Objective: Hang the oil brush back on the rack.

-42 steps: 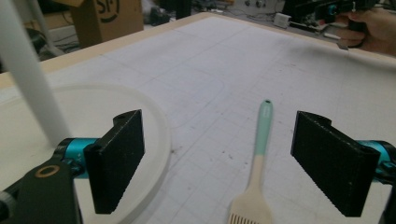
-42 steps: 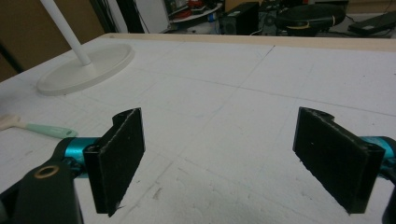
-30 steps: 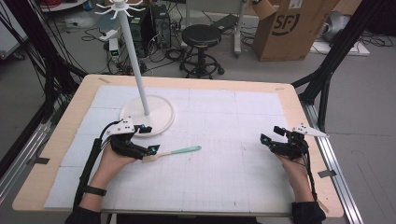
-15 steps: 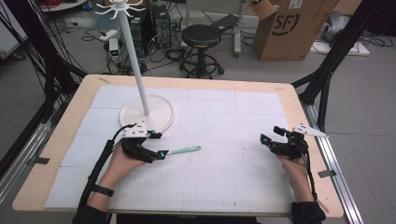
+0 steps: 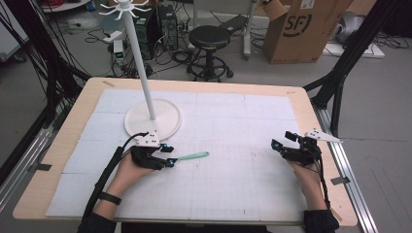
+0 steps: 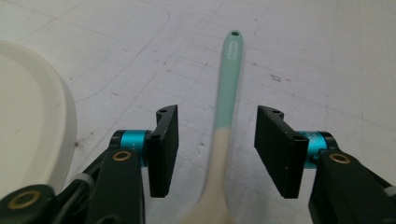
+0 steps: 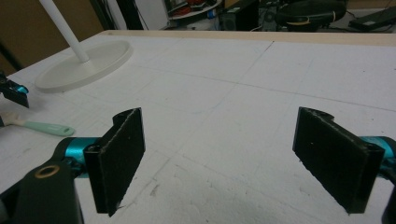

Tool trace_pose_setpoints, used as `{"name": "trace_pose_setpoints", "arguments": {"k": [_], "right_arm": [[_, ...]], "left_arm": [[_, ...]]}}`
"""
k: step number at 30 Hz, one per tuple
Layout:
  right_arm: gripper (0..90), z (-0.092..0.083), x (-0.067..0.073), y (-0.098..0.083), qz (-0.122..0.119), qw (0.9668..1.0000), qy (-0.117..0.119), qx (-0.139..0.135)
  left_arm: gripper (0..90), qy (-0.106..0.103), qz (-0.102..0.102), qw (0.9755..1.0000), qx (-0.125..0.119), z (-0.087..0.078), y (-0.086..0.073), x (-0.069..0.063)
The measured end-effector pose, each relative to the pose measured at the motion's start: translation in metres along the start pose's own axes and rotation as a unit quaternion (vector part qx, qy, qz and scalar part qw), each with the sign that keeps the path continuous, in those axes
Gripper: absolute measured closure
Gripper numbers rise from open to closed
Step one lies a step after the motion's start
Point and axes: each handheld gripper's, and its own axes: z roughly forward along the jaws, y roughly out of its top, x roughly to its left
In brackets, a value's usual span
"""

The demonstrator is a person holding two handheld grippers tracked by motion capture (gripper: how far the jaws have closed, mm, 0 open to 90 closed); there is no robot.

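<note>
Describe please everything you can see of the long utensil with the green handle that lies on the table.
The utensil looks like a slim spatula or spoon in smooth plastic or silicone. Its handle is mint green with a small hanging hole at the far end; toward the head it turns cream and widens. It lies flat on the white gridded mat, in front of the white stand base. The left gripper straddles its neck; the jaws have just been closing, with the utensil between them, but gaps remain on both sides.

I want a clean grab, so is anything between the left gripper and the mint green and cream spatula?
Nothing visible. The mint green and cream spatula lies flat on the white mat between the left gripper jaws, which have just been closing, gaps both sides.
</note>
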Motion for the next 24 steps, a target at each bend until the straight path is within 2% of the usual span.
{"name": "trace_pose_setpoints", "arguments": {"k": [7,10,19,24], "right_arm": [[16.2,0.0008,0.0002,-0.0003,0.000,1.0000,0.001,0.003],[16.1,0.0008,0.0001,-0.0004,0.000,1.0000,0.001,0.004],[16.3,0.0010,0.0001,-0.0004,0.002,1.0000,0.003,0.004],[16.3,0.0014,0.0006,-0.0003,-0.001,1.0000,0.004,0.004]], "left_arm": [[64.7,-0.006,0.001,0.9999,0.015,0.0026,-0.0009,-0.0009],[67.5,-0.002,0.001,0.9997,0.024,0.0037,-0.0014,-0.0006],[71.1,0.003,-0.005,0.9994,0.034,0.0076,-0.0013,-0.0002],[74.3,0.007,-0.002,0.9993,0.037,0.0082,-0.0010,-0.0011]]}}
